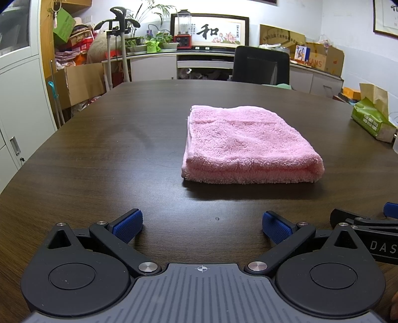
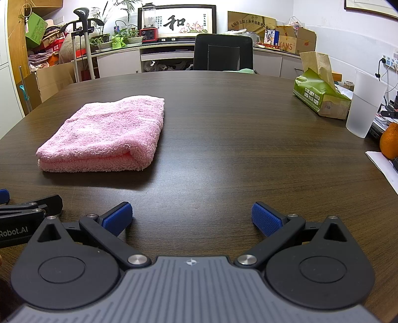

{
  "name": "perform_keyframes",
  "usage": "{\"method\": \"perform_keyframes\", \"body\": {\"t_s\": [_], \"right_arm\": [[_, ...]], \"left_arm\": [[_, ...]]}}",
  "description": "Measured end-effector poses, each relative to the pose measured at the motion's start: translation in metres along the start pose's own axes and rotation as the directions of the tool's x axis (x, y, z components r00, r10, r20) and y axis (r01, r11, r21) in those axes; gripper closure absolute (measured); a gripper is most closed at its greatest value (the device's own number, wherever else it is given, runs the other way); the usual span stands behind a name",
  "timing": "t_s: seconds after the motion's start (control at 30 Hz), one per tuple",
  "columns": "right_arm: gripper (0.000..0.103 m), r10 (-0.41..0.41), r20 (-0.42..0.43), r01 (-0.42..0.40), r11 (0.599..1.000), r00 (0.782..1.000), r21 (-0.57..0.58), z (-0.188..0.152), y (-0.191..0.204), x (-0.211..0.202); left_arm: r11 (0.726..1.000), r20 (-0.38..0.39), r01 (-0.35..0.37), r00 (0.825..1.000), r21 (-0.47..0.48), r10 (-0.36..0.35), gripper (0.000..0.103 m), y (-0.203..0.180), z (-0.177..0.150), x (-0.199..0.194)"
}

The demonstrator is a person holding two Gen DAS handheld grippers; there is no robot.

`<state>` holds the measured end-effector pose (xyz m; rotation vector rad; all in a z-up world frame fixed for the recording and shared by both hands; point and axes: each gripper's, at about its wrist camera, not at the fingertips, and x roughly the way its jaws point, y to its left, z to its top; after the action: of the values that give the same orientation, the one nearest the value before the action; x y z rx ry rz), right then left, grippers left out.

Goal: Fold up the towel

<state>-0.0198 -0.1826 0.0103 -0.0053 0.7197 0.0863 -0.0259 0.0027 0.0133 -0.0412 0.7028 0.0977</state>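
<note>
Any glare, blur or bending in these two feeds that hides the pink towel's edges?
Left wrist view: folded pink terry towel sharp, evenly lit, soft shadow at its near edge; dark wooden table rim bows from fisheye. Right wrist view: towel also crisp; faint sheen on the table, no glare.

A dark wooden desk (image 2: 223,124) filled both views. Near its right edge lay a green tissue box (image 2: 321,97) with a frosted plastic cup (image 2: 364,106) just beside it, and an orange (image 2: 389,141) sat near the cup. A black office chair (image 2: 222,52) stood behind the desk, below a framed calligraphy picture (image 2: 184,21). A red blender (image 1: 183,29) stood among potted plants (image 1: 154,42).
</note>
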Motion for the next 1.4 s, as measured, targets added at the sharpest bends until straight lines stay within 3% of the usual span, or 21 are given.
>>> {"method": "perform_keyframes", "body": {"t_s": [1.4], "right_arm": [[0.000,0.000,0.000,0.000,1.000,1.000,0.000,0.0000,0.0001,-0.0001]], "left_arm": [[1.000,-0.006,-0.012,1.000,0.015,0.012,0.000,-0.0009,-0.0003,0.0007]]}}
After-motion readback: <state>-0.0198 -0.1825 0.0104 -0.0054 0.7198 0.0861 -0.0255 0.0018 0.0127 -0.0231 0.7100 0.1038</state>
